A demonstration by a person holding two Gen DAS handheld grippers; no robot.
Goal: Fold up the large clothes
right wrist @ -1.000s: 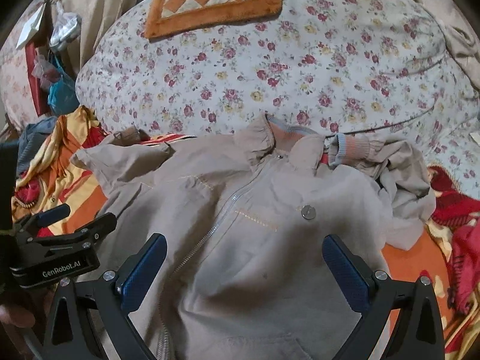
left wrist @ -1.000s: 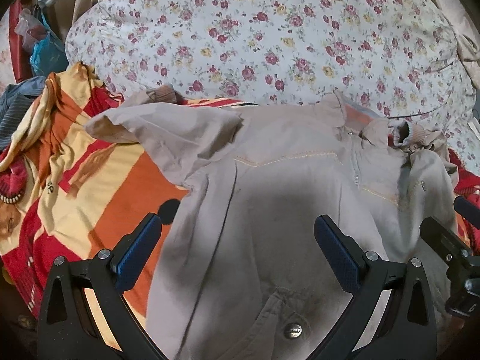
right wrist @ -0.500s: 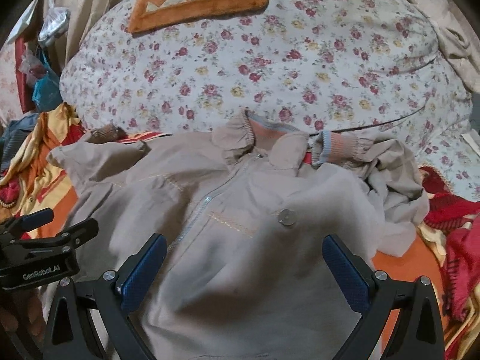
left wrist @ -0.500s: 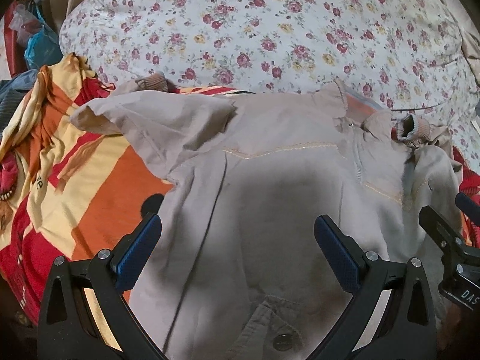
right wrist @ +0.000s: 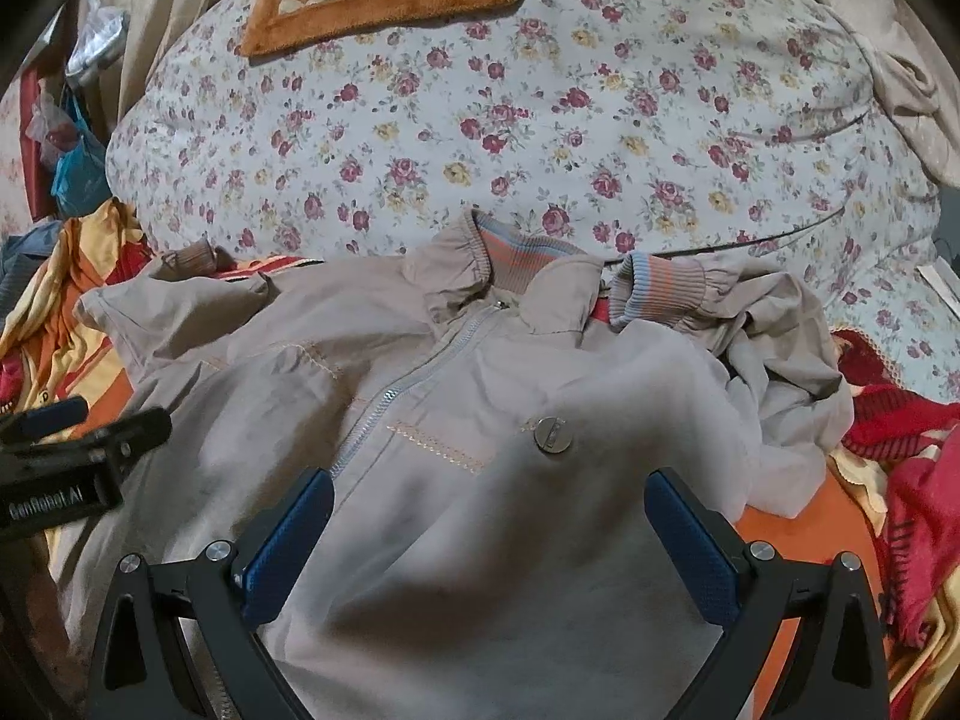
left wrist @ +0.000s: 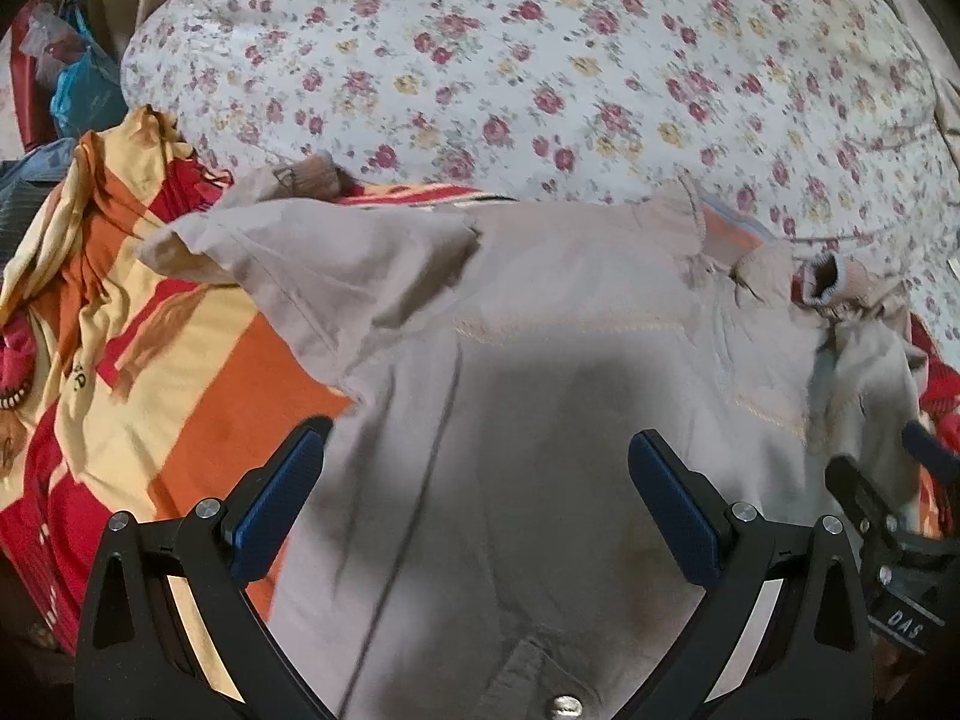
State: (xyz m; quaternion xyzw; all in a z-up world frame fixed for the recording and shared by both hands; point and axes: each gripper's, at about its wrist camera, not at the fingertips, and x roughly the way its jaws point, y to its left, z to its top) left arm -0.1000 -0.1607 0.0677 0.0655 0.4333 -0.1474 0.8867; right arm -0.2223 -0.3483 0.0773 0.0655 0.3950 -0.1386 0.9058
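Left claw (right wrist: 84, 420) | label "GenRobot.AI" | over beige jacket (right wrist: 480, 480)

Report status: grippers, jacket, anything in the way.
Left gripper open, right gripper open, both above the beige jacket, holding nothing. Jacket front-up, zipped, unfolded; right sleeve bunched by the collar. Striped blanket underneath, nothing obstructing.

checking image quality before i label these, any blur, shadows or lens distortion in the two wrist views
Left wrist view: slight motion blur, a dark shadow on the beige jacket between the open left gripper fingers. Right wrist view: sharper, softer shadow near the open right gripper. Both: fisheye bending, dark corners.
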